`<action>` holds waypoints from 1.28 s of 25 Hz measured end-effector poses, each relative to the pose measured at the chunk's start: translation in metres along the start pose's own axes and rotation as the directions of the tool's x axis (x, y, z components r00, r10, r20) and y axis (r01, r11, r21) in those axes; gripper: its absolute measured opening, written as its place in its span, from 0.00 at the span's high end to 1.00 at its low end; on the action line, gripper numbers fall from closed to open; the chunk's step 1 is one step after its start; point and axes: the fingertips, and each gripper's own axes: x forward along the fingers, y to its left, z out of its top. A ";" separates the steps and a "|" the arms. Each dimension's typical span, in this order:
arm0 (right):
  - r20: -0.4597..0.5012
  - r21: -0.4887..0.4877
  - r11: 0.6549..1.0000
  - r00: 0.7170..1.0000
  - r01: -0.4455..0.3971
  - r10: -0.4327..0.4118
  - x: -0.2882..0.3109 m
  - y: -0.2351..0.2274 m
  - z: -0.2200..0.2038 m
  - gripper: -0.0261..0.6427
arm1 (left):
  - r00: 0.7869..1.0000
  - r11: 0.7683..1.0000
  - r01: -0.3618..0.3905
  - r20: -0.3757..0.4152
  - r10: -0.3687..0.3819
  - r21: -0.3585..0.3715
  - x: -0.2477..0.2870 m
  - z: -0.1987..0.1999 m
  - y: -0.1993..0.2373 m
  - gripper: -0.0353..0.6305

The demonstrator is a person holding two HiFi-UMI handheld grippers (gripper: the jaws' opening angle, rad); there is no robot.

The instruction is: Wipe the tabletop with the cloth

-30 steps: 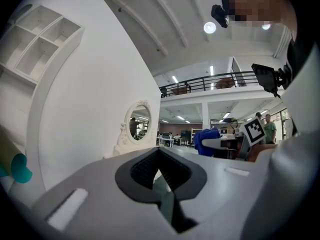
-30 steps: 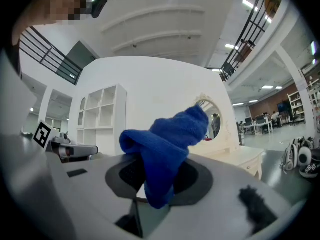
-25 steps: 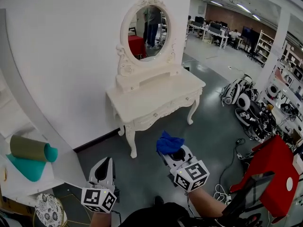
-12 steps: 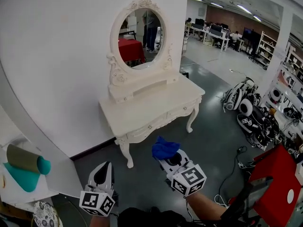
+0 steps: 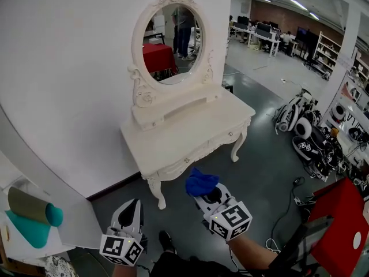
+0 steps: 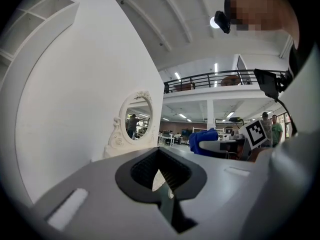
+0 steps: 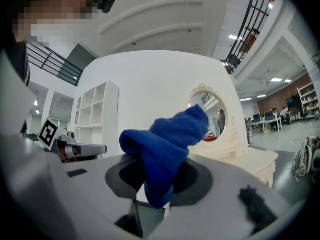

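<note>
— What do the right jaws have?

— On my right gripper [image 7: 157, 184] the jaws are clamped on a bright blue knitted cloth [image 7: 167, 144]. It is pinched low down, and the rest bunches up above the jaw tips in a soft lump that leans to the right.

— And the left?

— My left gripper [image 6: 161, 176] has its jaws drawn together, tip to tip, on nothing but themselves. From its own view I see the cloth off to the right, in the other gripper.

— Where is the cloth relative to the table?

— From the head view the cloth [image 5: 200, 182] is held up in the air at the tip of the right gripper [image 5: 207, 192]. It shows just off the front edge of the cream-white carved dressing table [image 5: 190, 131], nearer that edge's left corner and beside the front left leg. I cannot tell whether it touches the edge. The left gripper [image 5: 128, 212] is lower and further left, well apart from the table, over the grey polished floor [image 5: 265, 154].

— What stands around that?

— An oval mirror in an ornate white frame [image 5: 172, 39] rises from the table's back edge, against a plain white wall [image 5: 69, 68]. A rolled olive and teal mat [image 5: 31, 209] lies at my far left.
</note>
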 end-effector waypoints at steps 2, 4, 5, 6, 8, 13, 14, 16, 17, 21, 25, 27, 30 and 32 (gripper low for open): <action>-0.002 -0.006 1.000 1.000 0.004 -0.004 0.018 -0.003 0.002 0.78 | 1.000 1.000 0.006 0.002 -0.006 0.000 0.011 0.003 0.015 0.94; 0.001 -0.018 1.000 1.000 0.010 -0.010 0.036 -0.008 0.007 0.78 | 1.000 1.000 0.014 0.012 -0.014 0.003 0.024 0.007 0.030 0.94; 0.002 -0.023 1.000 1.000 0.014 -0.013 0.046 -0.012 0.009 0.78 | 1.000 1.000 0.019 0.016 -0.019 0.003 0.031 0.009 0.037 0.94; 0.000 -0.024 1.000 1.000 0.016 -0.016 0.056 -0.014 0.010 0.78 | 1.000 1.000 0.026 0.018 -0.026 0.004 0.037 0.011 0.044 0.94; -0.009 -0.027 0.999 1.000 0.019 -0.019 0.077 -0.018 0.010 0.78 | 0.999 0.999 0.037 0.021 -0.037 0.012 0.047 0.014 0.059 0.94; -0.015 -0.061 0.998 1.000 0.001 -0.001 0.131 -0.016 0.020 0.78 | 0.999 0.999 0.033 0.026 -0.034 0.015 0.073 0.029 0.105 0.94; -0.011 -0.059 0.998 1.000 -0.003 0.002 0.141 -0.016 0.022 0.78 | 0.999 0.999 0.035 0.026 -0.035 0.012 0.077 0.030 0.114 0.94; -0.011 -0.062 0.998 1.000 -0.005 0.004 0.162 -0.016 0.022 0.78 | 0.999 0.999 0.045 0.030 -0.045 0.011 0.085 0.032 0.132 0.94; -0.015 -0.066 0.998 1.000 -0.005 0.004 0.172 -0.016 0.022 0.78 | 0.998 0.999 0.047 0.033 -0.047 0.011 0.088 0.033 0.141 0.94; -0.020 -0.068 0.998 1.000 -0.002 0.001 0.208 -0.015 0.022 0.78 | 0.999 0.999 0.040 0.030 -0.040 0.006 0.097 0.037 0.174 0.94; -0.016 -0.046 0.999 1.000 0.006 -0.007 0.237 -0.021 0.024 0.78 | 0.999 0.999 0.044 0.030 -0.045 0.003 0.109 0.039 0.197 0.94; -0.015 -0.042 0.999 1.000 0.001 -0.001 0.251 -0.027 0.023 0.78 | 0.999 0.999 0.034 0.027 -0.034 -0.005 0.118 0.037 0.208 0.94; -0.015 -0.038 0.999 1.000 -0.021 0.020 0.269 -0.036 0.023 0.78 | 1.000 1.000 0.005 0.016 -0.005 -0.017 0.133 0.036 0.219 0.94; -0.018 -0.036 0.999 0.999 -0.040 0.039 0.281 -0.045 0.023 0.78 | 1.000 1.000 -0.003 0.013 0.003 -0.008 0.145 0.036 0.223 0.94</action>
